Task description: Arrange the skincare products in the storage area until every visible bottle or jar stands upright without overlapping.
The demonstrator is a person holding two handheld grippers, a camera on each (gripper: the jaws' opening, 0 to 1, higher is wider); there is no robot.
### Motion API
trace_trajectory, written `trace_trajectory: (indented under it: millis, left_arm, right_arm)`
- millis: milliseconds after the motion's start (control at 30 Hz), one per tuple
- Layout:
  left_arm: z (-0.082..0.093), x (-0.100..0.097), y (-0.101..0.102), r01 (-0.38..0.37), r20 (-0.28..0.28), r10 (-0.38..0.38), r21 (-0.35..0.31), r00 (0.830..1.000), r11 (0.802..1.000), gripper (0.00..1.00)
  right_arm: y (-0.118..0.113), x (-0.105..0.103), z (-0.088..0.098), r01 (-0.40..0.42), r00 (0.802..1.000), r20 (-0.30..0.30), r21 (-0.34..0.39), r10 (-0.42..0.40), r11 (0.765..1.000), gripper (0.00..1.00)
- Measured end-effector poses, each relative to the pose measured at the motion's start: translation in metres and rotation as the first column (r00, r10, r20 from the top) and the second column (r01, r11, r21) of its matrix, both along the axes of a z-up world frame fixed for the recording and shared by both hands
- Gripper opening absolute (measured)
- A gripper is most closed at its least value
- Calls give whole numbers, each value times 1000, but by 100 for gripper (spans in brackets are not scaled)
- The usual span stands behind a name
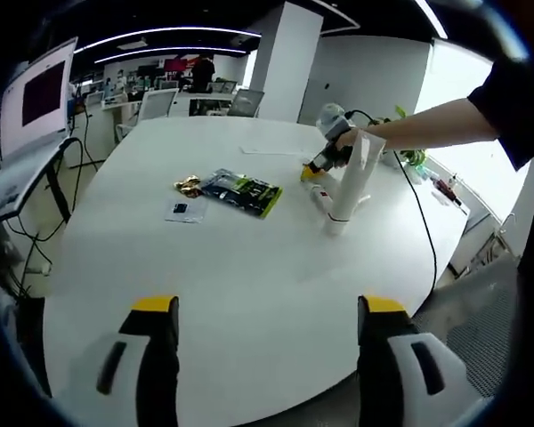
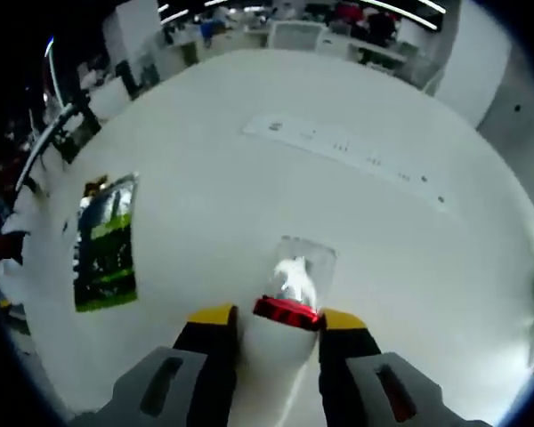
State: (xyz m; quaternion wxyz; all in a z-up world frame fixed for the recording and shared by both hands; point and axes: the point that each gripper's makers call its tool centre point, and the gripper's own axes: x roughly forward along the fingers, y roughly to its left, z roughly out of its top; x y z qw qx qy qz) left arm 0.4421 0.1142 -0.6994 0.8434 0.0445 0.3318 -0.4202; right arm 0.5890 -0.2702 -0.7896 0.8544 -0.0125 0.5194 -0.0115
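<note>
You are working at a large white oval desk (image 1: 249, 267) in an open office. In the left gripper view your left gripper (image 1: 267, 356) hovers low over the near edge with its two yellow-tipped jaws spread wide apart and nothing between them. Across the desk, your right arm reaches in, and your right gripper (image 1: 325, 162) pinches a tall white tube (image 1: 351, 182), which leans with its cap end touching the desk. In the right gripper view that same gripper (image 2: 280, 342) has its jaws pressed against both sides of the tube (image 2: 271, 360), just below a red band and a clear cap (image 2: 300, 267). A smaller white product (image 1: 319, 199) lies flat just beside the tube's foot. Near the middle of the desk lies a dark green and black sachet (image 1: 242, 191), touching a small gold packet (image 1: 189, 187), with a small clear packet (image 1: 184, 210) nearby. The task looks early: the tube is not yet standing free, and the other items lie flat. No brand or label is readable; any printing is too blurred.
</note>
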Motion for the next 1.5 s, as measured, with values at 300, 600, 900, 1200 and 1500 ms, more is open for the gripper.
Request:
trace_trajectory:
  millis: [300, 600, 900, 1200, 1500]
  left_arm:
    - [7, 0, 2, -19, 15, 19, 3, 1000, 1000, 75]
    - [13, 3, 8, -71, 30, 71, -5, 997, 997, 74]
    - [17, 6, 10, -76, 45, 76, 2, 996, 997, 73]
    - [24, 8, 13, -79, 67, 79, -4, 995, 997, 73]
    - [31, 8, 15, -73, 91, 74, -13, 993, 997, 72]
  right_arm:
    - [-1, 0, 1, 36, 999, 23, 3, -36, 999, 26]
    - [-8, -3, 3, 150, 983, 93, 86, -158, 985, 23]
    - [-5, -10, 21, 48, 983, 175, 84, -62, 995, 23]
    - [-13, -16, 44, 56, 963, 259, 102, -81, 993, 22]
    - [-16, -22, 65, 58, 942, 325, 100, -88, 993, 22]
